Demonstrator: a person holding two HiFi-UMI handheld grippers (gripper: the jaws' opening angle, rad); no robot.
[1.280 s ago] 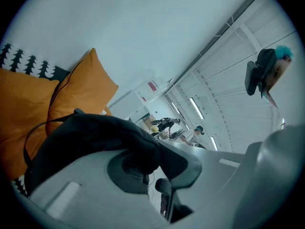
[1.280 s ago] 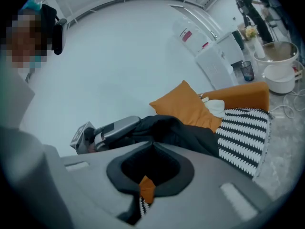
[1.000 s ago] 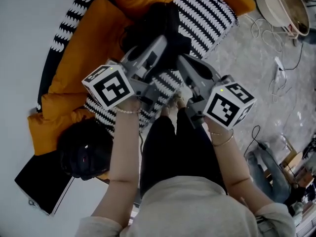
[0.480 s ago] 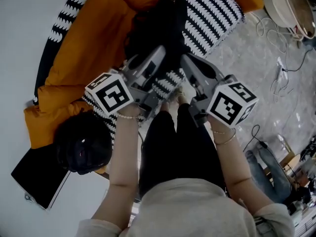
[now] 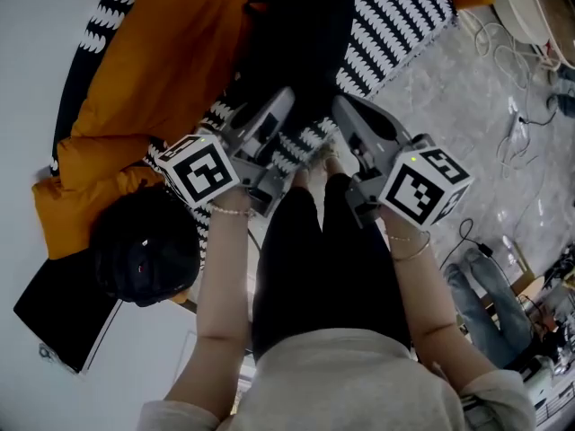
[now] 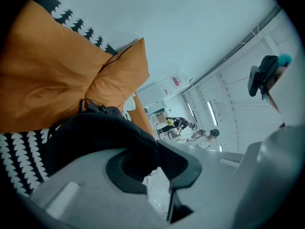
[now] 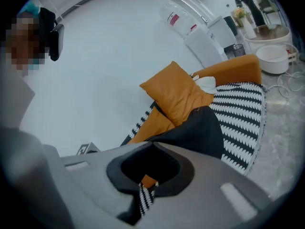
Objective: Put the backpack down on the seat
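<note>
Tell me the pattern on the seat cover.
The seat cover has rows of black and white scallop shapes; the head view shows it best.

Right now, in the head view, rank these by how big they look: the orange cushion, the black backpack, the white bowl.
1. orange cushion
2. black backpack
3. white bowl, cut off by the frame's top edge

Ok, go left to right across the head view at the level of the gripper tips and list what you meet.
orange cushion → left gripper → right gripper → white cable on the floor
</note>
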